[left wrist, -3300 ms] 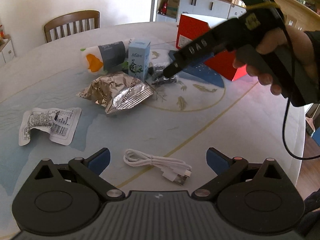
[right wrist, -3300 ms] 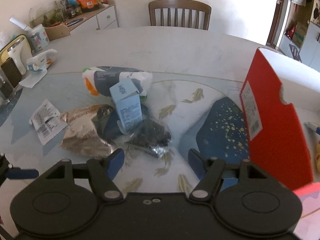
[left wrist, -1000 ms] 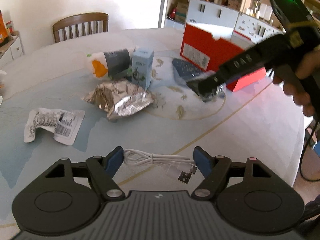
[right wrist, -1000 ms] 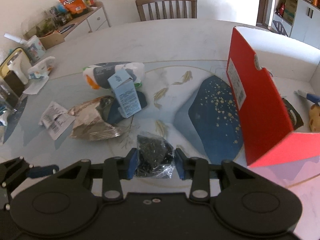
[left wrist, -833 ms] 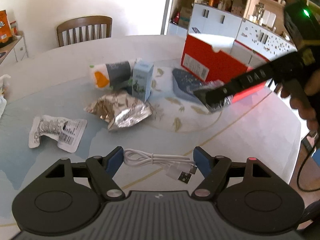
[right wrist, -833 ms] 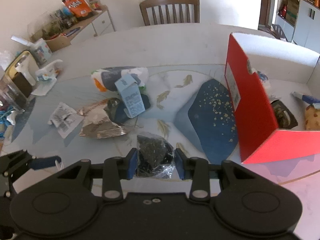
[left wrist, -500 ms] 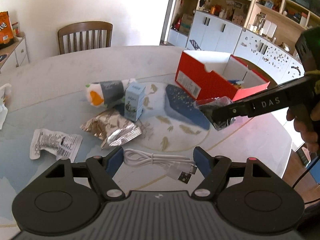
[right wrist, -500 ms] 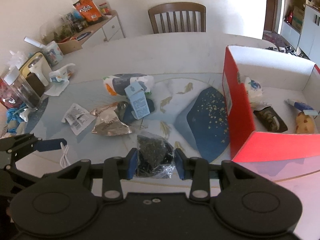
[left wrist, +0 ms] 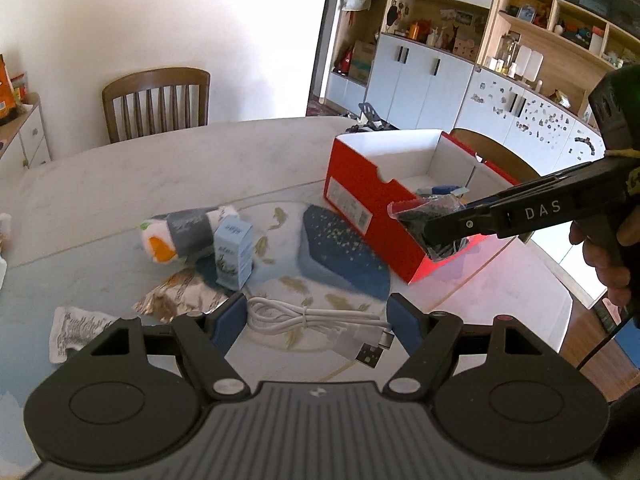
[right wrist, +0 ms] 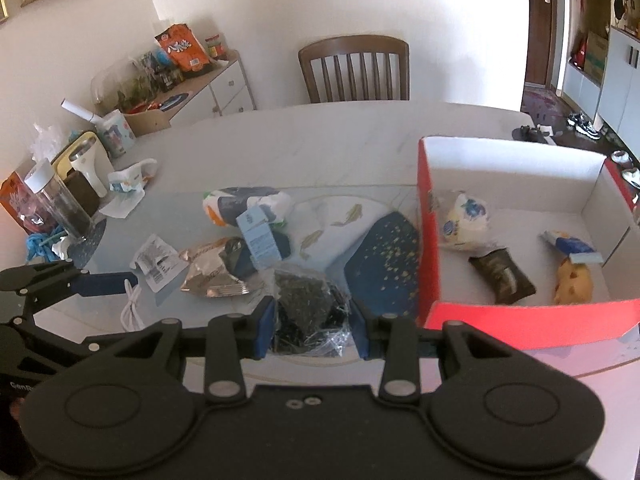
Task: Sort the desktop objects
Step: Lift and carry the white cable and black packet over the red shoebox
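Since pickup, right gripper (right wrist: 313,326) lifted, clamped on dark bag (right wrist: 308,312); red box (right wrist: 520,320) lies right-forward; left gripper (left wrist: 314,320) spread.

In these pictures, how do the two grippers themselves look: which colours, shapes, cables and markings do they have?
Both are matte black. The left gripper has blue finger pads, two round discs and a ribbed grey centre. The right gripper is long and pistol-shaped, with white "DAS" lettering, a yellow band, a green light and a black cable. The bare hand shows no sleeve.
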### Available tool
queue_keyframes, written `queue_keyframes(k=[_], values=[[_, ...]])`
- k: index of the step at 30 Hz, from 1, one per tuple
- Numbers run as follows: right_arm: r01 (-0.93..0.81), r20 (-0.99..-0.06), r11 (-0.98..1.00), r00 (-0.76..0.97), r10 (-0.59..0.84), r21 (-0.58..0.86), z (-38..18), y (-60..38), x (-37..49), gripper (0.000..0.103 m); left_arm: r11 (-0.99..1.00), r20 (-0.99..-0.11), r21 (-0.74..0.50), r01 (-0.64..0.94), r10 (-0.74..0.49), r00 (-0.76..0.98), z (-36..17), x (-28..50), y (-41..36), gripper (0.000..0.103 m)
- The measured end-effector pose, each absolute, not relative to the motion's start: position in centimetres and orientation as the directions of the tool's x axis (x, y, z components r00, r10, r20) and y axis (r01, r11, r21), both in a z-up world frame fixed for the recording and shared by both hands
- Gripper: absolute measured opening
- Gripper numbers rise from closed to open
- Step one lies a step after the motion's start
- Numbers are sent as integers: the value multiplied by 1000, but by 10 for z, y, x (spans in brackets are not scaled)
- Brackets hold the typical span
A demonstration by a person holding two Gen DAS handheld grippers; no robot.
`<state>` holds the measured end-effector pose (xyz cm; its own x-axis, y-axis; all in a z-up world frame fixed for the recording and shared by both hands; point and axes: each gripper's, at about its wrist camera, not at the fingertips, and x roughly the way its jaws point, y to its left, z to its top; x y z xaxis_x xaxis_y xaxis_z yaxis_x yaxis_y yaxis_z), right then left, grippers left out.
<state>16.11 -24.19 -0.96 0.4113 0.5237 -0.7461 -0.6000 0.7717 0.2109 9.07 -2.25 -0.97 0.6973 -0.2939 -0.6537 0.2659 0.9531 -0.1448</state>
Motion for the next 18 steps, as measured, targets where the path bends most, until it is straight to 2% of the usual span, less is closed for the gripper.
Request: queue_keyframes(k=[18], values=[[-592, -724, 778, 440, 531, 211, 2, -308, 208, 38, 940, -649, -125, 319, -320, 690, 3, 140, -101, 76]])
